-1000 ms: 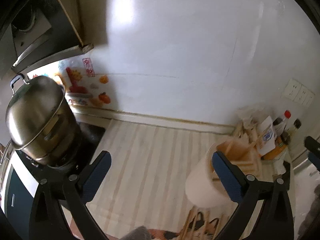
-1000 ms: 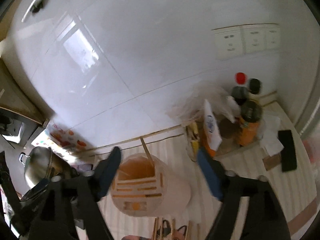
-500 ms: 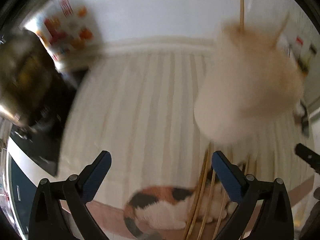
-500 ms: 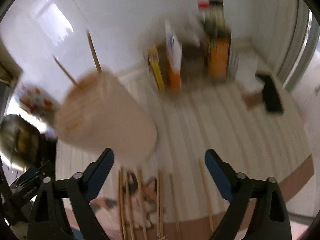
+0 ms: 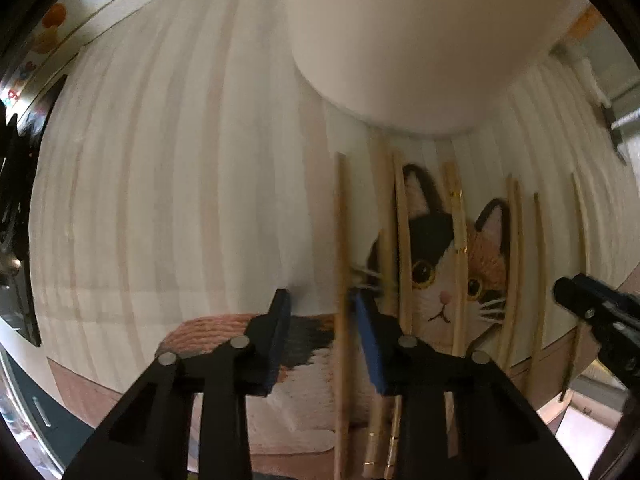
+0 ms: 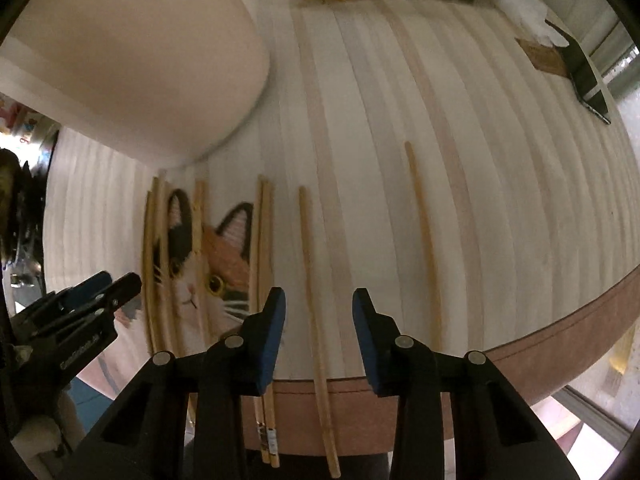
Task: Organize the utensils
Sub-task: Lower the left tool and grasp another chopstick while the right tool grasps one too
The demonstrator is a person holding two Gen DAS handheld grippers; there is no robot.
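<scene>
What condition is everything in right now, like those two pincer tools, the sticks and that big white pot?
Left hand-held gripper: open, astride one chopstick.
Right hand-held gripper: open, astride another chopstick.
Chopsticks: lying flat on the cat mat.
White holder: standing on the mat.

Both grippers lowered over chopsticks (image 6: 316,300), fingers (image 5: 280,332) narrowed, holder (image 5: 400,40) apparently nearer.

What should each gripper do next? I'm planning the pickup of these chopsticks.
Probably lower and close. The left gripper is open with a chopstick by its right finger; the right gripper is open around another chopstick. Both sticks lie flat on the mat below the white holder.
</scene>
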